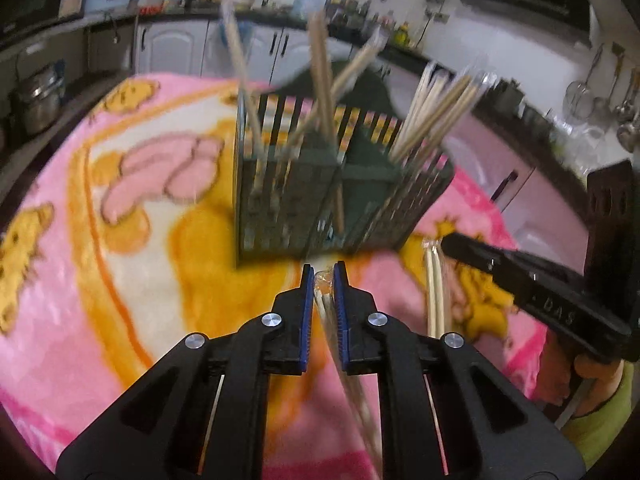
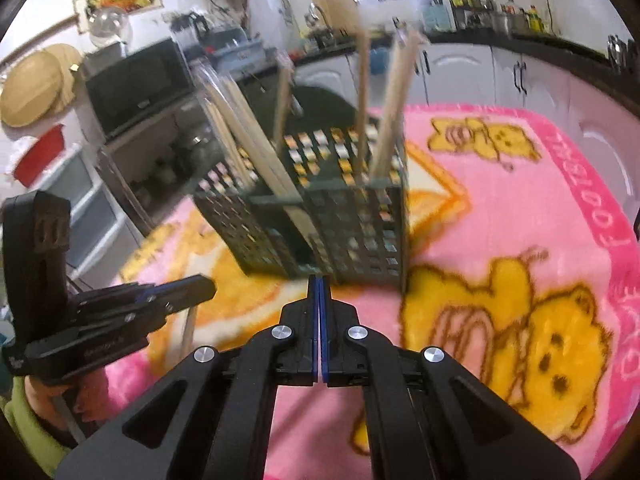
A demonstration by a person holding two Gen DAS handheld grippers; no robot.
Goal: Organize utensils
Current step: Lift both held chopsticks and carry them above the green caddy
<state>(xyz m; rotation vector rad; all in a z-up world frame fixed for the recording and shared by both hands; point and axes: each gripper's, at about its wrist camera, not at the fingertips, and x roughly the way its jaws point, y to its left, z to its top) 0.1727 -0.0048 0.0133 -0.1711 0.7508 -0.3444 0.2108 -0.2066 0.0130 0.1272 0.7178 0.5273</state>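
Now left gripper point(image 1: 324, 270) clamped on wrapped chopsticks point(image 1: 326, 300); right gripper point(image 2: 319, 282) pinched tight on another wrapped pair point(image 1: 434, 292), beside green caddy point(image 1: 312, 200).

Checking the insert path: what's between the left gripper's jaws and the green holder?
Only bare blanket. In the left wrist view, the left gripper, shut on a wrapped chopstick pair, is just short of the green holder.

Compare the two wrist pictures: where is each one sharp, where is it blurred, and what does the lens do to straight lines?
Left wrist view: the left gripper is crisp, while the green utensil holder and its chopsticks smear. Right wrist view: the right gripper is sharp, the holder and pink blanket are streaked. Both views bow the counters and darken at the corners.
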